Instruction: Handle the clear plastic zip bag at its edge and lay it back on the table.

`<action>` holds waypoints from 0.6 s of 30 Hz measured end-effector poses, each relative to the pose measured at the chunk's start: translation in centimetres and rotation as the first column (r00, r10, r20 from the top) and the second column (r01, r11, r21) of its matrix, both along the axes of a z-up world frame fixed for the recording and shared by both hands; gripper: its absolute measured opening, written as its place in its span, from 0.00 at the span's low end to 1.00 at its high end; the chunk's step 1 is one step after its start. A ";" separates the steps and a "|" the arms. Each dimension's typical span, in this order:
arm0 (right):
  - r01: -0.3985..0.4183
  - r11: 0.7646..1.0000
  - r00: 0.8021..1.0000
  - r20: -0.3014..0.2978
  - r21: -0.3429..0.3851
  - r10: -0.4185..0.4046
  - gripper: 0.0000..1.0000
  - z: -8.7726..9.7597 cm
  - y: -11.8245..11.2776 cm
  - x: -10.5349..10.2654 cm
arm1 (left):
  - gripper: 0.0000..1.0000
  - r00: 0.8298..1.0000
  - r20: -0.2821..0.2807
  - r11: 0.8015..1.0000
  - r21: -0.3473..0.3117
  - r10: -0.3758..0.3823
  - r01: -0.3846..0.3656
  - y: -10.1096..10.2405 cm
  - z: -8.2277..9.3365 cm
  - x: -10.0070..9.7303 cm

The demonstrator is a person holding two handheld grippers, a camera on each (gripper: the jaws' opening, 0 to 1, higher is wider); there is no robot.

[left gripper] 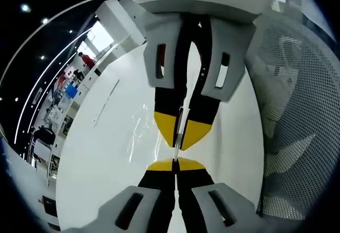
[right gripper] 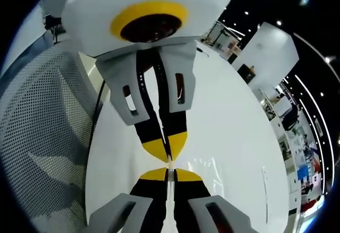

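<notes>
— Left gripper view: where's the zip bag?
— Over the white bench, its edge clamped between both tips, left hand-held gripper and right hand-held gripper closed nose to nose.
— Lifted?
— Probably; too clear to judge.

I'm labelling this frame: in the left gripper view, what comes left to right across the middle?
Background hall with people → white table → clear zip bag → the two hand-held grippers meeting tip to tip → perforated mesh chair.
</notes>
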State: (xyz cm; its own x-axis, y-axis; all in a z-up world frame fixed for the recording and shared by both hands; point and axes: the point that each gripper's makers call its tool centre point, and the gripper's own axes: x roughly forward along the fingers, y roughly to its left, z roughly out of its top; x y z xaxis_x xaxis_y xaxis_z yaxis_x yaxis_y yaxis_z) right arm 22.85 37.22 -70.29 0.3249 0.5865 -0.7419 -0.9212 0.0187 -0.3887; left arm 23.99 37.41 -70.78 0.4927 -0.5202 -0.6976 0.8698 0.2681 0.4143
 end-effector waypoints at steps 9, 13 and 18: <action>0.018 1.000 1.000 -0.002 0.010 -0.018 0.00 -0.1 -0.3 0.1 | 0.00 1.000 -0.002 1.000 0.002 0.003 -0.003 0.2 0.1 0.1; 0.021 1.000 1.000 -0.003 0.008 -0.021 0.00 0.0 -0.5 -0.1 | 0.00 1.000 -0.004 1.000 0.002 0.005 -0.005 0.3 0.0 0.0; 0.029 1.000 1.000 -0.004 0.008 -0.029 0.00 0.0 -0.7 0.0 | 0.00 1.000 -0.007 1.000 0.005 0.010 -0.010 0.5 0.0 -0.1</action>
